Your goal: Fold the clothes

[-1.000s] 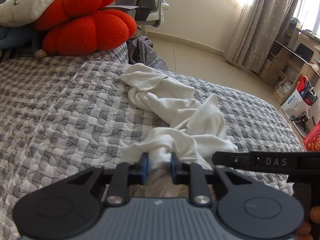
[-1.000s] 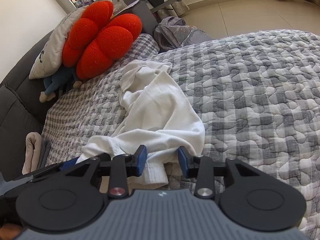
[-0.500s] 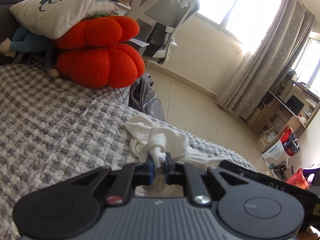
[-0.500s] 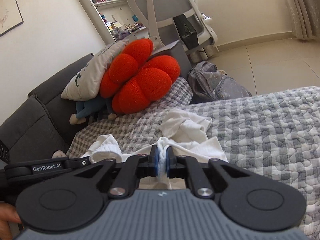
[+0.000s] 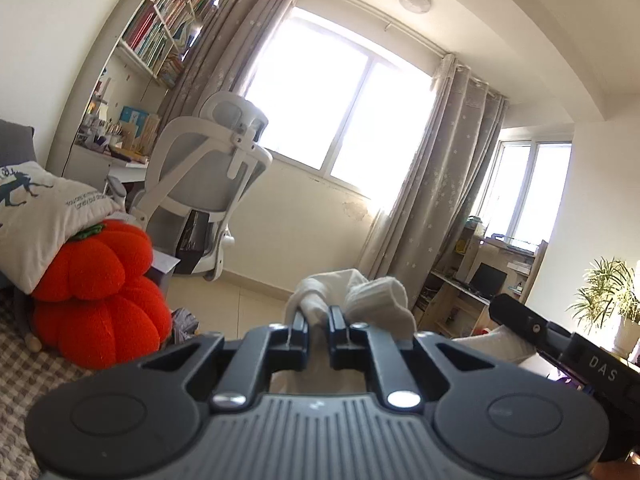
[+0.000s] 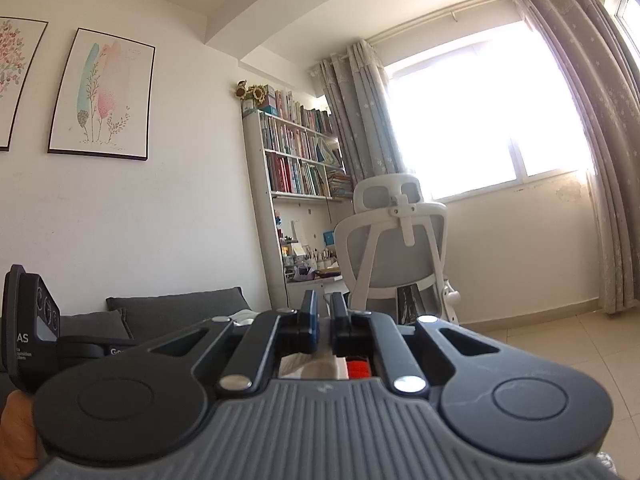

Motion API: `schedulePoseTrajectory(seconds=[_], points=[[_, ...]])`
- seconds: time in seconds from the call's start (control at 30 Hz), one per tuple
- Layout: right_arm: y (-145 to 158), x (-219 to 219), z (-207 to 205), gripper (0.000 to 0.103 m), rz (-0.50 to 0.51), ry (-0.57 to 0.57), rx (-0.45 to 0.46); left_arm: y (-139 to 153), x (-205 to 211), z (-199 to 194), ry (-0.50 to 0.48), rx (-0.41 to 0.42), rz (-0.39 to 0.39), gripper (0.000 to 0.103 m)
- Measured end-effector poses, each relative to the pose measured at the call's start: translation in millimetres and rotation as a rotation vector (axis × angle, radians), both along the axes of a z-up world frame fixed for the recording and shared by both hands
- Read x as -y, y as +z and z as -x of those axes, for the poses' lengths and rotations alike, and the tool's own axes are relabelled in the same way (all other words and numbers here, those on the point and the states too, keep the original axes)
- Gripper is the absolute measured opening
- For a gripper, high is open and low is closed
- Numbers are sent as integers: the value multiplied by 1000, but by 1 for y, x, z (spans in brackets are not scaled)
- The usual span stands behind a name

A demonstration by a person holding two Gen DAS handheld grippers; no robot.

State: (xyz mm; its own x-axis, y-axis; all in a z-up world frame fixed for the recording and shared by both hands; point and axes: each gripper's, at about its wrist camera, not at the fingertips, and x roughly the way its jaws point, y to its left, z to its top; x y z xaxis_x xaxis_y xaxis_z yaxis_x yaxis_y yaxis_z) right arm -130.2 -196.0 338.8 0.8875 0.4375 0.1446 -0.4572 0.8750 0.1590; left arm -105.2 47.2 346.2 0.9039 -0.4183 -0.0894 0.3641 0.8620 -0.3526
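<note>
White cotton garment [image 5: 376, 300], lower centre: soft, light, floppy.
Pinched by left gripper [image 5: 318, 316] and right gripper [image 6: 324, 312]; best gripped at seams.

Two grippers were in view: the left gripper [image 5: 318, 314] and the right gripper [image 6: 324, 302]. One white garment [image 5: 376, 300], one office chair [image 6: 394, 240] and one bookshelf [image 6: 298, 160] were present. Two framed prints [image 6: 102, 94] hung on the wall, and two orange pumpkin cushions [image 5: 96, 300] were stacked.

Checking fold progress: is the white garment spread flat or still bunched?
Bunched. The white garment bulges in crumpled lumps above the left gripper, shut on it; how the rest hangs is hidden.
</note>
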Motion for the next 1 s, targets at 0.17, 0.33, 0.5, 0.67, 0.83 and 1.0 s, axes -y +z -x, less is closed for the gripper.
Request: schedulePoseTrajectory(seconds=[0.17, 0.33, 0.5, 0.67, 0.83, 1.0], points=[[40, 20, 30, 8, -8, -103, 161, 41, 8, 12, 6, 113, -10, 7], [9, 25, 5, 8, 80, -158, 35, 2, 6, -6, 6, 13, -41, 8], [-44, 44, -26, 8, 31, -178, -143, -55, -11, -37, 68, -127, -67, 5], [-85, 31, -45, 8, 97, -136, -271, -91, -17, -53, 56, -241, -134, 6], [-128, 23, -68, 15, 141, -81, -436, -150, 6, -64, -35, -406, -216, 19], [-176, 24, -79, 21, 166, -92, -596, -200, 40, -71, -131, -489, -316, 47]])
